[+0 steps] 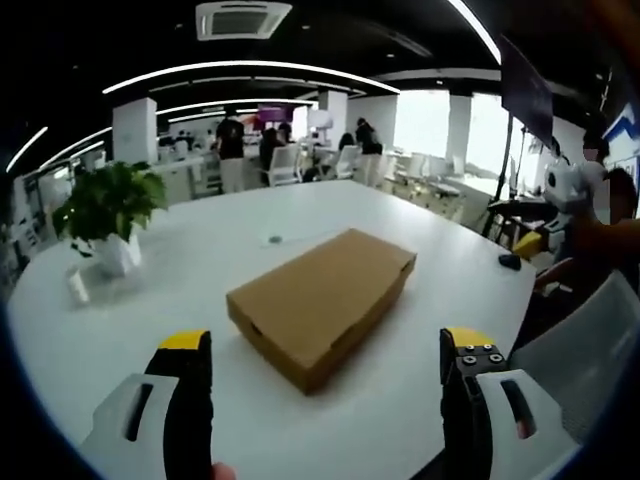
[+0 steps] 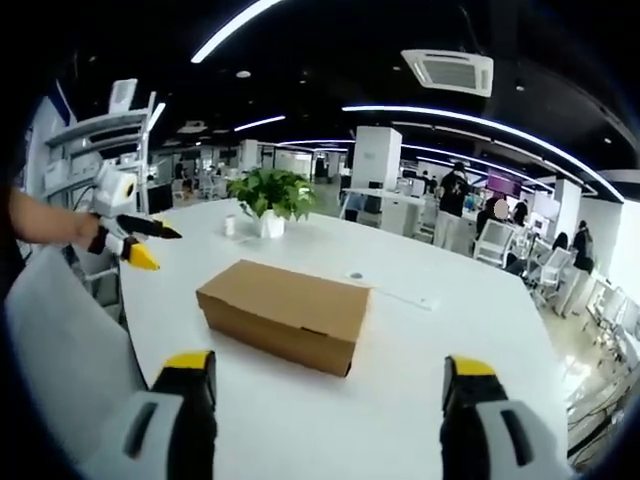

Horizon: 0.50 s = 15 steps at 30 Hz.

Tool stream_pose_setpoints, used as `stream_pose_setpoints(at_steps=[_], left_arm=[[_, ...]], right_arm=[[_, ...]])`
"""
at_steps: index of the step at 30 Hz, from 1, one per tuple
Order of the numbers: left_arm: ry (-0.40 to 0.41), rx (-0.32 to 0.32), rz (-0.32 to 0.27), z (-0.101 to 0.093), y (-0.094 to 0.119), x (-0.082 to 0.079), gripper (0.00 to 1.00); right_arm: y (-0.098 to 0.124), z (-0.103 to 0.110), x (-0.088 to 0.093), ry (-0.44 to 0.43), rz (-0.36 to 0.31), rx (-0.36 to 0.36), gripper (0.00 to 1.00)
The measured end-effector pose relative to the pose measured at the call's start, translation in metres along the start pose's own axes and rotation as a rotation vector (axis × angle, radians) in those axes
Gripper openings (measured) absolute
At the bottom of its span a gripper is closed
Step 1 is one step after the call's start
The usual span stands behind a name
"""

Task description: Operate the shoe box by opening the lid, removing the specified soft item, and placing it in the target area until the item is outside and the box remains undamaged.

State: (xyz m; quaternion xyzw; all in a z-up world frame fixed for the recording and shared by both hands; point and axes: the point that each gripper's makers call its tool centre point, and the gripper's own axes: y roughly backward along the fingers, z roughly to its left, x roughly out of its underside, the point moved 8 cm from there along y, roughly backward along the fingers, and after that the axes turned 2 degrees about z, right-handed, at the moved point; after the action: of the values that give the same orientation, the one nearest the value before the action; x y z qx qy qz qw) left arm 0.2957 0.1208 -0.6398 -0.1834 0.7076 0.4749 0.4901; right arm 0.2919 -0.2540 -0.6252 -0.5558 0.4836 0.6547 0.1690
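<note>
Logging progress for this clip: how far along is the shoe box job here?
Nothing looks done yet: the shoe box sits closed on the white table, lid down. Both the left gripper and right gripper are open, apart from it, holding nothing. Opening the lid, removing the soft item and placing it all remain.

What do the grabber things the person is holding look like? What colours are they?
Each hand-held gripper has two black jaws with bright yellow tips, set in pale grey-white housings with dark slots. The left hand-held gripper shows small screws on one jaw. The right hand-held gripper looks the same. Seen from the side, the left one has a white body behind its black, yellow-tipped jaws.
</note>
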Motion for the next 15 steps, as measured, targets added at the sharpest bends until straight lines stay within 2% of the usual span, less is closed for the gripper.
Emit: stream_pose_setpoints(at_steps=[10,15], left_arm=[[0.013,-0.001,0.045,0.005,-0.018,0.003,0.97],[0.044,-0.009,0.025,0.006,-0.026,0.0,0.94]], right_arm=[[-0.024,-0.005,0.001,0.043,0.004,-0.057,0.9],[-0.037,-0.004,0.003,0.09,0.022,-0.083,0.89]])
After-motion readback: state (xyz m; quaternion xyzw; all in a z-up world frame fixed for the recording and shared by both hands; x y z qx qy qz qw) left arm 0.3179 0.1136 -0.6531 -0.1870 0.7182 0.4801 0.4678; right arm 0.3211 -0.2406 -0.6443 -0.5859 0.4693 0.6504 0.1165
